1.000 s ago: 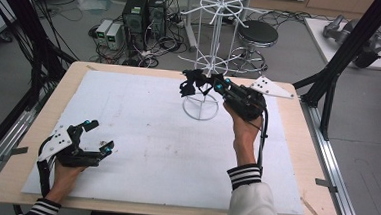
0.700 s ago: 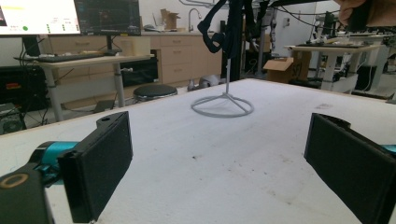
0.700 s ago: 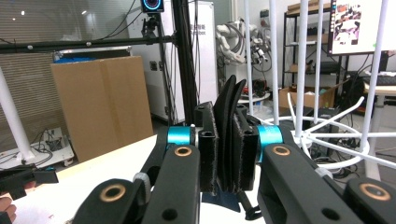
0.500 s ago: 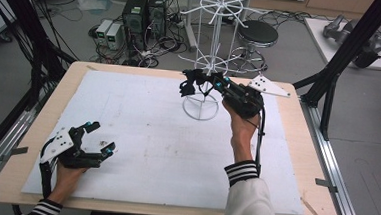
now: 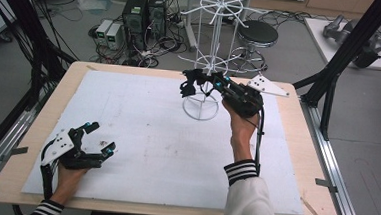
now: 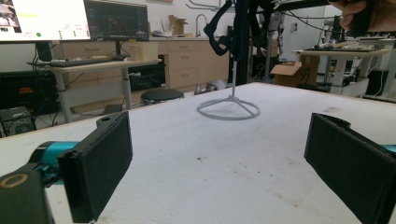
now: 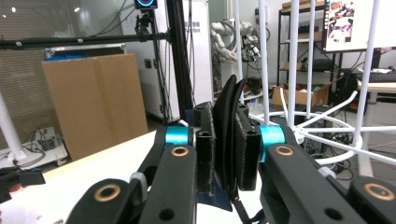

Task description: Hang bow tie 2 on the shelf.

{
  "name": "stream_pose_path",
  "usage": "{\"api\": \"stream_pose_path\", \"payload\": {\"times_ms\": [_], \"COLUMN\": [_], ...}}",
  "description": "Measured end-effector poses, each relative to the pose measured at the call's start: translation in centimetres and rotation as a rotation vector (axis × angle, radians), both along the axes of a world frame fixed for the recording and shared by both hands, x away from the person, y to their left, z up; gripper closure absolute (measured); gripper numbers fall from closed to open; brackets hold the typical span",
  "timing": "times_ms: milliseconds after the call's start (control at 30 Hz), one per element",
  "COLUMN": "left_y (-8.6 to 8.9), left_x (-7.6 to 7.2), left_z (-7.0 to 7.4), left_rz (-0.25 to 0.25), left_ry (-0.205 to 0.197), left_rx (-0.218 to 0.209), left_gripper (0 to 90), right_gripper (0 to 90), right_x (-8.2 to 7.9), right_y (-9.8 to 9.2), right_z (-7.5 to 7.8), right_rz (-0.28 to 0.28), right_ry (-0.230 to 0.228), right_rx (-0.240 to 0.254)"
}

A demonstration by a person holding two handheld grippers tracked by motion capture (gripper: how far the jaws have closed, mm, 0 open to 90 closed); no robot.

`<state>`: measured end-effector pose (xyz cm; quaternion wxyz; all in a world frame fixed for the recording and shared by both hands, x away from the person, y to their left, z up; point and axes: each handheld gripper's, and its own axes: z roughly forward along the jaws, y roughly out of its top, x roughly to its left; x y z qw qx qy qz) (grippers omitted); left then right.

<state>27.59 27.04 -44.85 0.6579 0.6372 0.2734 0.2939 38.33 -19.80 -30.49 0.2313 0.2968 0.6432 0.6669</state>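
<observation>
1. The white wire rack [image 5: 205, 63] stands on the white mat [image 5: 141, 134] near the far edge of the desk [image 5: 295, 159], right of the middle. Its round base ring lies flat on the mat and its straight post rises to spoked wire arms.
2. The right gripper [image 5: 192, 82] is held above the mat at the rack post, over the base ring, with the person's right hand [image 5: 241, 108] behind it toward the right edge of the desk.
3. In the right gripper view the two black jaws stand almost together, clamped on a thin black strap-like item [image 7: 229, 135] that sits upright between the pads. The jaws have just been opening slightly; the item is between them and the pads are in contact with it.
4. In the high view a dark looped piece hangs at the tip of the right gripper, beside the post. Whether it touches the rack cannot be told.
5. The left gripper [image 5: 99, 139] rests low over the mat near the near left corner of the desk, held by the left hand [image 5: 69, 167]. Its jaws stand wide apart with nothing between them; the left gripper view shows bare mat between the two pads.
6. The two grippers are well apart. The grey three-cornered plate of the right gripper points toward the far right corner of the desk.
</observation>
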Motion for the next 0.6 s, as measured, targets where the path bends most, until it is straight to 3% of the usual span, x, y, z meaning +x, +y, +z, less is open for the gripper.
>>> {"api": "stream_pose_path", "payload": {"times_ms": [100,300,600], "left_y": [-0.05,-0.02,-0.19], "left_x": [-0.03,-0.07,-0.11], "left_z": [-0.02,-0.09,-0.19], "left_rz": [-0.002,0.000,0.000], "left_ry": [0.003,0.001,-0.003], "left_rx": [-0.003,-0.005,-0.004], "left_gripper": [8.2,8.2,8.2], "right_gripper": [73.9,57.6,47.6], "right_x": [-0.13,-0.48,-0.71], "right_y": [0.05,-0.23,-0.64], "right_z": [0.09,0.34,0.51], "right_rz": [-0.016,-0.055,-0.119], "right_ry": [-0.013,-0.021,-0.024], "right_rx": [-0.022,-0.018,-0.030]}}
